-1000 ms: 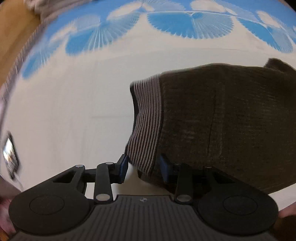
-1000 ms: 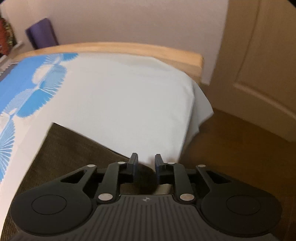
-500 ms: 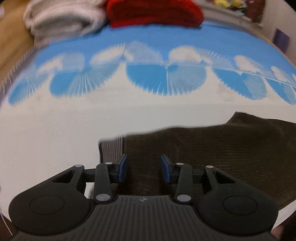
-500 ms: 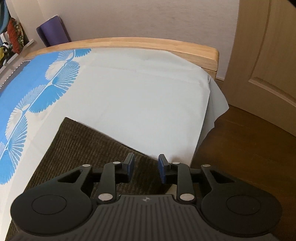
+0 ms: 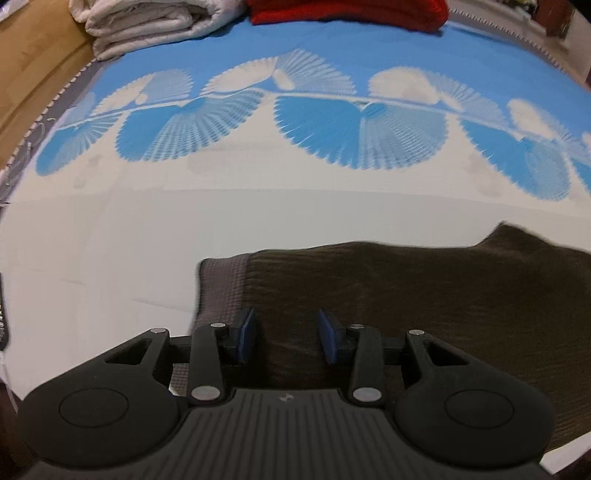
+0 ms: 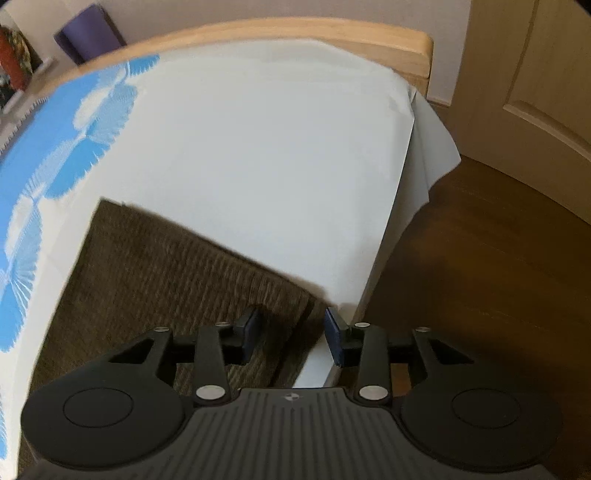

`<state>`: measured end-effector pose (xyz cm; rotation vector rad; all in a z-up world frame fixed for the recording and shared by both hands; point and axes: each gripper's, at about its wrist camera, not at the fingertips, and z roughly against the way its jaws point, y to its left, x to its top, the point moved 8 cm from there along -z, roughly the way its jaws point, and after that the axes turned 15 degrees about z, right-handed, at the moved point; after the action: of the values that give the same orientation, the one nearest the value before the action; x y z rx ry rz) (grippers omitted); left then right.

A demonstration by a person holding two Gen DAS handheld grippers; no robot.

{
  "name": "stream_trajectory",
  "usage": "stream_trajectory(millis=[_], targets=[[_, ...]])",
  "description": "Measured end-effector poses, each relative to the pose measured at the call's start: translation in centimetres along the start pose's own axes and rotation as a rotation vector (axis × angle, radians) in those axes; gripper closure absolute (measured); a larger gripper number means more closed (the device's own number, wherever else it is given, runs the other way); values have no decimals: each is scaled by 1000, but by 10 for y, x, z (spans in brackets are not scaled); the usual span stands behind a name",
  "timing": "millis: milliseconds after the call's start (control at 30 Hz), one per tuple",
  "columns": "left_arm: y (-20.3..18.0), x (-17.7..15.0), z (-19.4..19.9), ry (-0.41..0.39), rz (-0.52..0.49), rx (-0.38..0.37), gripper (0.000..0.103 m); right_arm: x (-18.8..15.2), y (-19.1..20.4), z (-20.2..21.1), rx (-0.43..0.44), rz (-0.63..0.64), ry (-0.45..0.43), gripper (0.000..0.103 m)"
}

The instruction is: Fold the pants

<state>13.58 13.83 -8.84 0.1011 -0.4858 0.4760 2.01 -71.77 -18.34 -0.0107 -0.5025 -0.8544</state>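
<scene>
Dark brown ribbed pants point(image 5: 406, 295) lie folded flat on the bed's white and blue sheet point(image 5: 258, 221), with the grey waistband point(image 5: 221, 284) at their left end. My left gripper point(image 5: 286, 317) hovers over the cloth just right of the waistband, its blue pads apart and holding nothing. In the right wrist view the same pants point(image 6: 166, 266) end in a corner near the bed's side edge. My right gripper point(image 6: 292, 314) is over that corner with its jaws opening. The cloth lies below and between the pads, which do not press on it.
Folded white towels point(image 5: 147, 22) and a red cloth pile point(image 5: 347, 11) sit at the far side of the bed. A wooden bed frame point(image 6: 295, 33), a door point(image 6: 535, 74) and brown floor point(image 6: 480, 258) lie past the mattress edge point(image 6: 384, 236).
The left gripper has left the waistband's edge and tilted up, so more of the bed shows. The right gripper's jaws have spread wider over the pants' corner.
</scene>
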Motion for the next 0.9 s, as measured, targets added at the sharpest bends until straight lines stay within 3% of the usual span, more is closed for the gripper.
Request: stream_trajectory(millis=[267,600,767,833,900], targets=[[-36,7,16,-73,-60,-58,59,15,-25,12,46,-56,-96,58],[-61,1,13,-61,-121,-88,59,-1,-20,-10,163,-103,15,55],[-57,1,10,-55,-117,-83,59,-4,-11,-17,171,-102,39,46],[-55,2,10,-54,-115,-84,59,-5,-10,-18,166,-104,45,47],[-55,2,9,-54,-117,-85,59,-6,-10,-18,154,-100,44,54]])
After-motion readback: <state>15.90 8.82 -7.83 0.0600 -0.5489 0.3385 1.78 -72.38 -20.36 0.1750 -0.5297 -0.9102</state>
